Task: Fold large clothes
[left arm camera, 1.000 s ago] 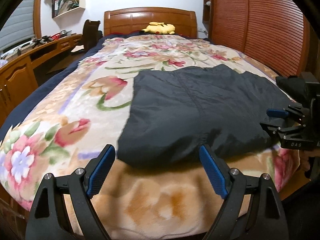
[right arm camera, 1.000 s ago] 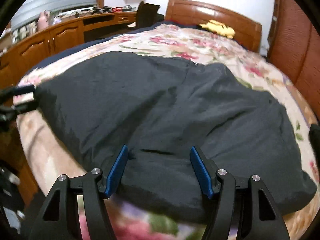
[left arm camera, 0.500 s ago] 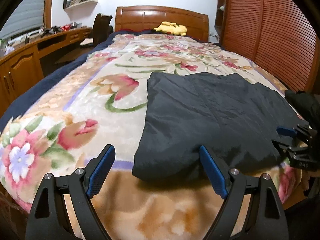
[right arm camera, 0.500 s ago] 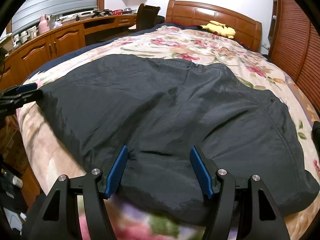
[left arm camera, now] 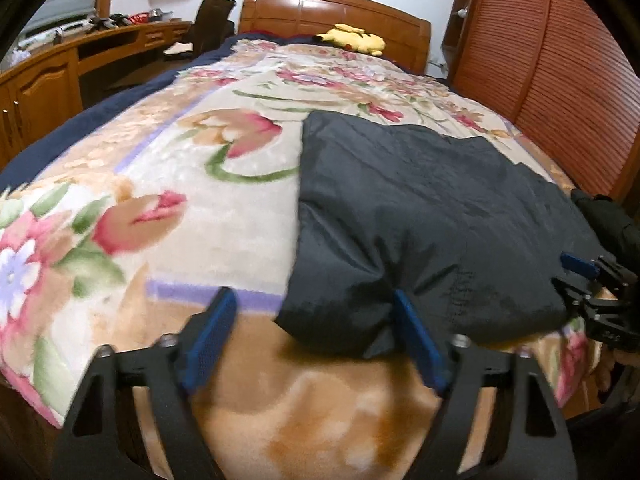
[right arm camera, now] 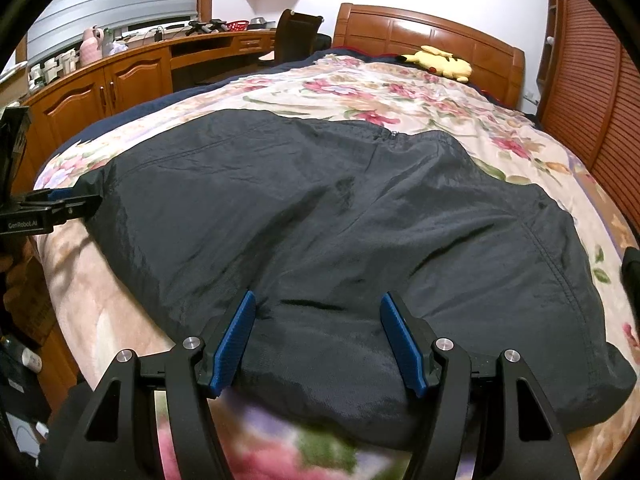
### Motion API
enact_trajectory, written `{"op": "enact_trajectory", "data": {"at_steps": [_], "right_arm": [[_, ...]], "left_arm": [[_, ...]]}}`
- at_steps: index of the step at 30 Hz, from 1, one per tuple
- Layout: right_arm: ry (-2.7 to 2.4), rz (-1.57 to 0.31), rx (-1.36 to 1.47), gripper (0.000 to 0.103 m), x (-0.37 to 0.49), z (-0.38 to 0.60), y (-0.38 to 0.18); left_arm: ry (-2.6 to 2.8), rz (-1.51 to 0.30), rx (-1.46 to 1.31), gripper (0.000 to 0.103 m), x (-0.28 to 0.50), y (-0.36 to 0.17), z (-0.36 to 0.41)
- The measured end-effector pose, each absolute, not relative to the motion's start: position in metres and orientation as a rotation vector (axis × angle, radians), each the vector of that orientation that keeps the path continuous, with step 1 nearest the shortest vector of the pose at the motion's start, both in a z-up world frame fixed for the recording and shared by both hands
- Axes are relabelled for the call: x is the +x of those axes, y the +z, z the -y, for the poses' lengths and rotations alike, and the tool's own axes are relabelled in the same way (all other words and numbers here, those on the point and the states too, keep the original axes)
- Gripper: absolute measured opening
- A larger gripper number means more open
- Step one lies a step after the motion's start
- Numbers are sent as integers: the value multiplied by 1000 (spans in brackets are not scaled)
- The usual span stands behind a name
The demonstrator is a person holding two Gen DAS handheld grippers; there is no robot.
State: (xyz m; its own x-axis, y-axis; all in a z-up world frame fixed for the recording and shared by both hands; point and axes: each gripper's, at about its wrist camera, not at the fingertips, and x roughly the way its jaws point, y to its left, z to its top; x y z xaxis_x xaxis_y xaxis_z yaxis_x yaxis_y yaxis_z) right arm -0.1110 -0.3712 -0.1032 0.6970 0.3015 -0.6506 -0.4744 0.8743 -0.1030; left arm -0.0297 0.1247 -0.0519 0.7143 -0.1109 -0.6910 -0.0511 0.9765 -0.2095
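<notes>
The floral blanket (left arm camera: 224, 208) carries the dark jacket (right arm camera: 320, 220), spread centre to three o'clock in the left wrist view. The left gripper (left arm camera: 316, 340), jaws just closing, straddles its six-o'clock corner ungripped; the right gripper (right arm camera: 318, 340) brackets the hem, released. Both should, I judge, pinch the edge fully before lifting.

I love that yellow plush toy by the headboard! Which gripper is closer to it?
Neither clearly. The left gripper and right gripper both sit at the foot of the bed, at the dark jacket's near edge, far from the yellow plush toy.
</notes>
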Motion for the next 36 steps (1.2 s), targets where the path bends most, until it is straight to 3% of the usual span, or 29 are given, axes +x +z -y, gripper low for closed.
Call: {"op": "enact_trajectory", "data": {"at_steps": [3, 5, 8, 20, 36], "right_arm": [[439, -672, -275, 67, -111, 371, -103], [439, -672, -275, 67, -111, 371, -103], [438, -674, -274, 67, -111, 371, -103], [458, -693, -239, 67, -116, 390, -94], [280, -617, -149, 67, -139, 494, -68]], "left_arm": [[-104, -799, -279, 32, -29, -50, -123], [-113, -791, -274, 22, -28, -44, -118], [-107, -745, -252, 15, -31, -27, -111], [-188, -541, -134, 12, -33, 71, -47], [-361, -513, 48, 10, -6, 100, 93]]}}
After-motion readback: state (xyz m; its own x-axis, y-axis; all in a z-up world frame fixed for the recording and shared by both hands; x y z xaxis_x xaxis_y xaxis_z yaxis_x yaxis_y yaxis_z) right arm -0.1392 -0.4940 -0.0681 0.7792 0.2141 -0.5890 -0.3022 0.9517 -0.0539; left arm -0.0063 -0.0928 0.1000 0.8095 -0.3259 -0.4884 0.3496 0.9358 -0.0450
